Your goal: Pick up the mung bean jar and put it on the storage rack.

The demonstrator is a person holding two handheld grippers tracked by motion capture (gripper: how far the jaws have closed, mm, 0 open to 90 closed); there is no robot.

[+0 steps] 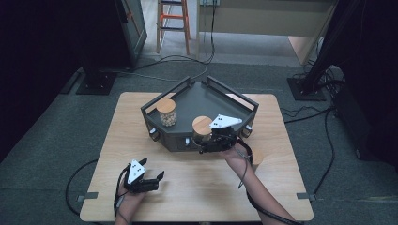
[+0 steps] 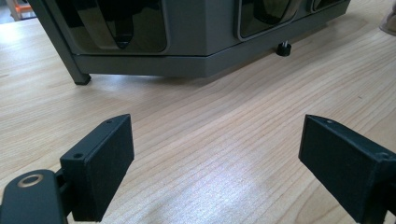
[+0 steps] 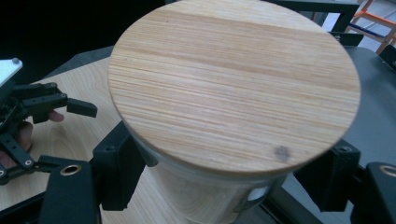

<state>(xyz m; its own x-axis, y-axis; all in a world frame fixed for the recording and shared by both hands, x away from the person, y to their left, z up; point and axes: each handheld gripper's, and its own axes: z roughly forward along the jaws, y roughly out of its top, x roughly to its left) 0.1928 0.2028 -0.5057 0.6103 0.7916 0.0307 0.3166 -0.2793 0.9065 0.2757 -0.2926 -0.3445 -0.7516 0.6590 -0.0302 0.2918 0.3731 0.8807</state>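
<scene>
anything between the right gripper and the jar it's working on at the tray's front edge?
Nothing visible. The right gripper already has its jaws on either side of the jar, just under the wooden lid. The second jar stands apart toward the tray's left; the left gripper sits open on the table.

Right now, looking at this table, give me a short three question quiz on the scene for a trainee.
1. True or false: the left gripper has its jaws spread with bare wood between them.
2. Multiple choice: where do the right gripper jaws sit? A, on either side of the near jar under its wooden lid. B, around a tray knob. C, flat on the table.
3. Fill in: the far jar stands inside the dark ____.

Key
1. True: in the left gripper view only tabletop lies between the jaws.
2. A.
3. Tray: it stands at the tray's left side, apart from both grippers.
</scene>
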